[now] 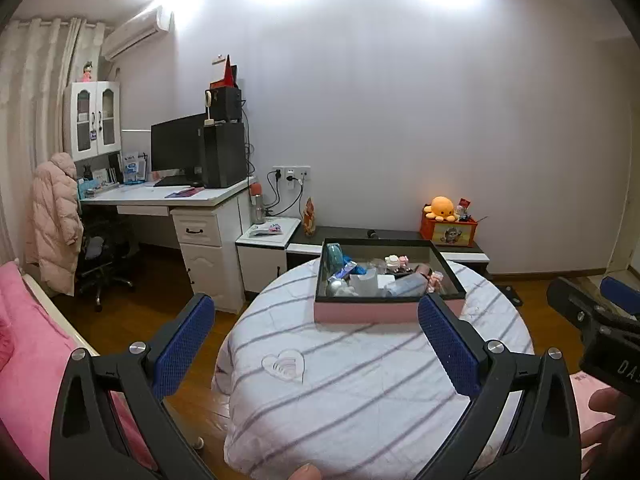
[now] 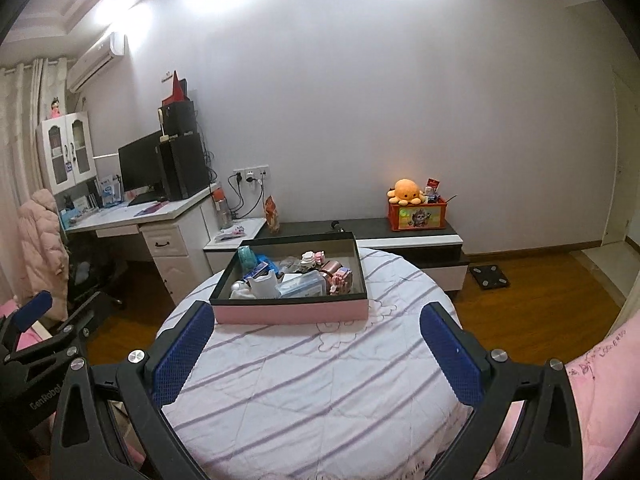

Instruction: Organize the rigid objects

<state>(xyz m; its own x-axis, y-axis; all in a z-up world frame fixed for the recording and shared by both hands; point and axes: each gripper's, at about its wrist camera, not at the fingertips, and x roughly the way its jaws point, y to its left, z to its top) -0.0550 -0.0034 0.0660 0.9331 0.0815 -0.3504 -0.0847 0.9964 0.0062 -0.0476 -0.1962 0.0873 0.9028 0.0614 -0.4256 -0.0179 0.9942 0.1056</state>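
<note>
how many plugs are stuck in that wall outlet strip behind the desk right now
2, as far as the right wrist view shows: one black plug at the left end of the wall outlet strip, one white plug near its middle. It is small and distant, so another could be missed.

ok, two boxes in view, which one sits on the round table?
The pink box with the dark rim, full of small items, sits on the striped round table. The orange box with the octopus plush stands farther back on the low cabinet by the wall.
</note>
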